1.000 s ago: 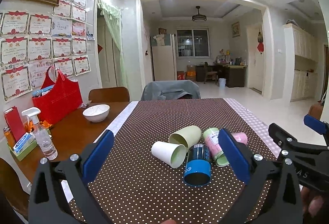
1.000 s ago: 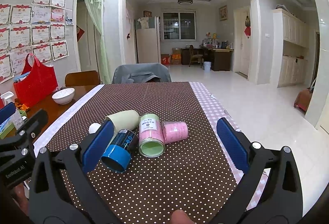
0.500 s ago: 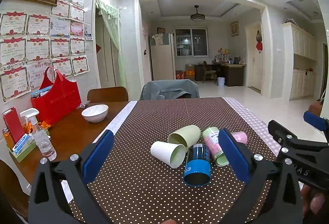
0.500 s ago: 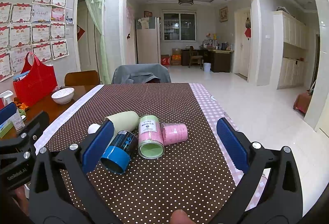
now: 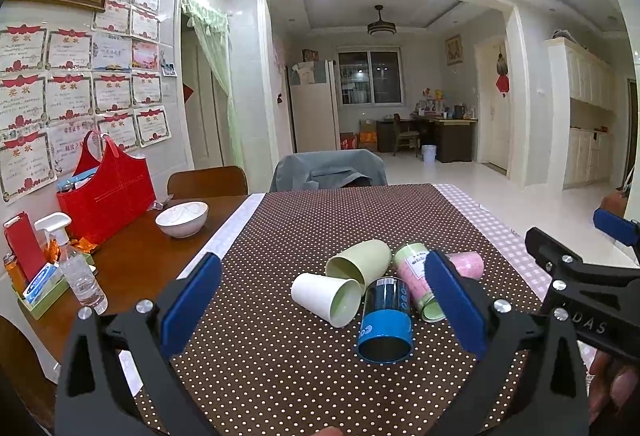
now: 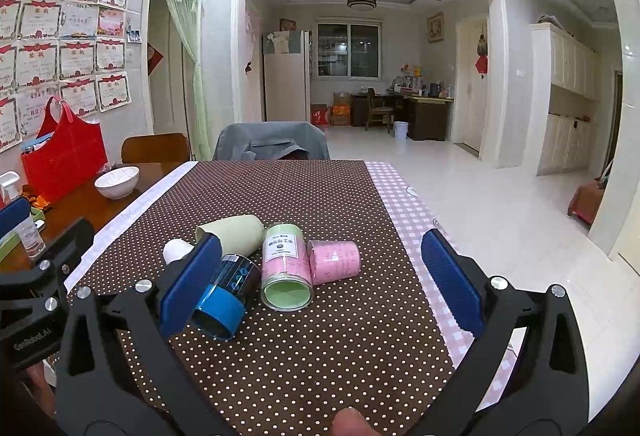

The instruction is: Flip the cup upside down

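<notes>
Five cups lying on sides, clustered mid polka-dot tablecloth (image 5: 280, 356): blue cup (image 5: 386, 320) at 6 o'clock of the cluster, white paper cup (image 5: 326, 298) at 9. L gripper (image 5: 320, 300) & R gripper (image 6: 316, 284) both hovering w/ jaws gaping wide, gripping nothing.

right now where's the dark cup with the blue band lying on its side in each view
Left wrist: the dark cylindrical cup with the blue band lies just right of centre, mouth towards the camera, right of the white paper cup.
Right wrist: same cup sits left of centre, partly behind the left blue pad.
Shared landmark: the pink-and-green labelled cup beside it on its right.
</notes>
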`<state>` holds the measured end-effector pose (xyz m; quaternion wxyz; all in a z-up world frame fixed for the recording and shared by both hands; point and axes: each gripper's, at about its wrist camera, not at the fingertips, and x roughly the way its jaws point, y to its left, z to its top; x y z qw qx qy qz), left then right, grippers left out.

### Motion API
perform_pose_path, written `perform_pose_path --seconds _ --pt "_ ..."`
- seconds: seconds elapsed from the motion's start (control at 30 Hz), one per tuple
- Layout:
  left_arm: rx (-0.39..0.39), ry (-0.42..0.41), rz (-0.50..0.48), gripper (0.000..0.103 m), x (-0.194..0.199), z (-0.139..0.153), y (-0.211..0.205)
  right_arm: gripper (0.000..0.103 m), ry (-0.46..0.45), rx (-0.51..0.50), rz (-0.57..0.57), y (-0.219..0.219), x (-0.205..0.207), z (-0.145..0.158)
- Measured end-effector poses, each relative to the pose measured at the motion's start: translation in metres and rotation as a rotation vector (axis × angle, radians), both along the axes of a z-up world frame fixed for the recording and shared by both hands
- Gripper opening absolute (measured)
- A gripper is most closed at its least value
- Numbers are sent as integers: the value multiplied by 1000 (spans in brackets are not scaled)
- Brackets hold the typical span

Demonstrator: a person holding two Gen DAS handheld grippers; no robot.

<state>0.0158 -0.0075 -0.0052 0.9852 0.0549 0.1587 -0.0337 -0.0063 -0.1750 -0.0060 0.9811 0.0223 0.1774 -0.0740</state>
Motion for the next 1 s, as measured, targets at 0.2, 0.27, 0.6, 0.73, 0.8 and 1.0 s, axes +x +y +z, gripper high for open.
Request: perform_pose_path --seconds 0.2,0.27,0.6,0.73,0.8,1.0 --pt "5 11 -4 99 5 -3 -1 98 9 -12 9 1 6 -2" --pt "13 22 -5 99 11 -5 -2 98 14 -15 13 0 9 -4" --pt "47 128 -34 99 62 -26 -5 98 86 -24 35 -15 47 -22" --pt "74 176 -45 99 91 -35 -5 98 123 -16 46 -25 69 -30" --pt "85 203 -59 99 107 -40 -6 98 140 -15 50 -29 78 -34" --pt "154 283 -110 99 153 -58 -18 98 199 -6 65 -35 108 -47"
